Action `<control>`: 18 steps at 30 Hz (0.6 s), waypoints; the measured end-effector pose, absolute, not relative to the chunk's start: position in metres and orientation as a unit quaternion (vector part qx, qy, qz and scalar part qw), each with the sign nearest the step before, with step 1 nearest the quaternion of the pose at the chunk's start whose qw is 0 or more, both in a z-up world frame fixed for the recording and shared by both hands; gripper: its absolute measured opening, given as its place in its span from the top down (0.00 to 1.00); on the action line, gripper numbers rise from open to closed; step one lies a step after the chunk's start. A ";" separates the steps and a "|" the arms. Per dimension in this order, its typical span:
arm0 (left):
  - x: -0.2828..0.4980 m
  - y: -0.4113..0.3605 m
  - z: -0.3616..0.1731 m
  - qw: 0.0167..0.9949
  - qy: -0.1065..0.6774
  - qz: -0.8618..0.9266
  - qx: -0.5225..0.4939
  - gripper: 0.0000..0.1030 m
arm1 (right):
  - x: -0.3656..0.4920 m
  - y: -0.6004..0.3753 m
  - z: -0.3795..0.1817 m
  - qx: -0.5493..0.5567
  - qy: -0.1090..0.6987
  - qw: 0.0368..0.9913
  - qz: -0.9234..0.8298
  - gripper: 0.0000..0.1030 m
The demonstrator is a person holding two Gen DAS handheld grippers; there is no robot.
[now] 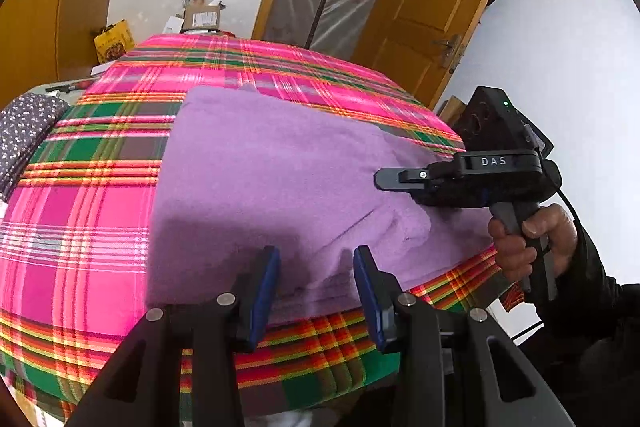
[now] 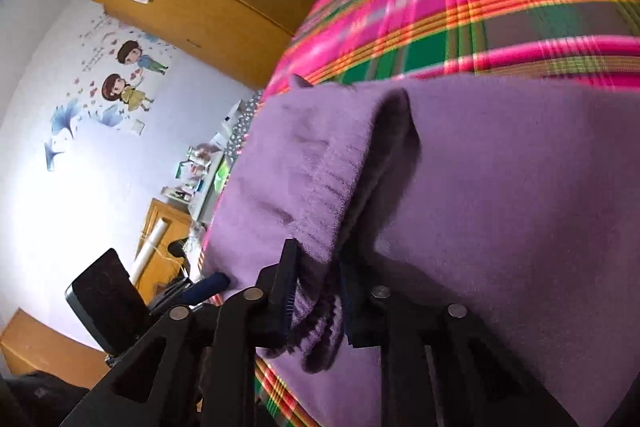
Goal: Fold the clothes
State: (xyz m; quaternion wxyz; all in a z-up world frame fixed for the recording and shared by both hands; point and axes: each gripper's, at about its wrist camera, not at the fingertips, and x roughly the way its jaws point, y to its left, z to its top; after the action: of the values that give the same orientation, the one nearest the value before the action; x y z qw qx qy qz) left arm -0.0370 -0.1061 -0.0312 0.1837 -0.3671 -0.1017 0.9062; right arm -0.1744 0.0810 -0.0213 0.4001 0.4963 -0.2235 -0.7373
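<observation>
The purple sweater [image 1: 280, 167] lies partly folded on the bed, near the front edge; it is soft, fuzzy knit, with a ribbed cuff [image 2: 320, 331]; the plaid blanket [image 1: 80, 227] under it is woven in pink, green and orange stripes and covers the whole bed. The right gripper [image 2: 316, 291] is clenched on the sleeve end, the ribbed cuff bunched between its pads; the left gripper [image 1: 316, 291] hovers released above the front edge, nothing between its blue pads [image 1: 264, 291]. A cardboard box [image 1: 202, 17] with a label stands beyond the far edge; its contents are hidden.
</observation>
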 end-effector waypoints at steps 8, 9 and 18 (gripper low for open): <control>-0.040 -0.127 -0.046 0.156 -0.108 0.904 -0.383 0.63 | -0.177 0.084 -0.009 0.476 -0.198 0.370 -0.773 0.75; -0.038 -0.128 -0.046 0.158 -0.108 0.905 -0.379 0.63 | -0.178 0.082 -0.012 0.483 -0.192 0.367 -0.772 0.75; -0.036 -0.136 -0.024 0.144 -0.114 0.917 -0.355 0.63 | -0.181 0.091 0.016 0.426 -0.170 0.341 -0.821 0.75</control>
State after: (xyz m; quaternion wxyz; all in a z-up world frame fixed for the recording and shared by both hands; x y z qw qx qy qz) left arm -0.0355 -0.1356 -0.0245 0.1442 -0.3550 -0.1137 0.9166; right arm -0.1807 0.0908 0.0158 0.3410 0.4260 -0.1701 -0.8206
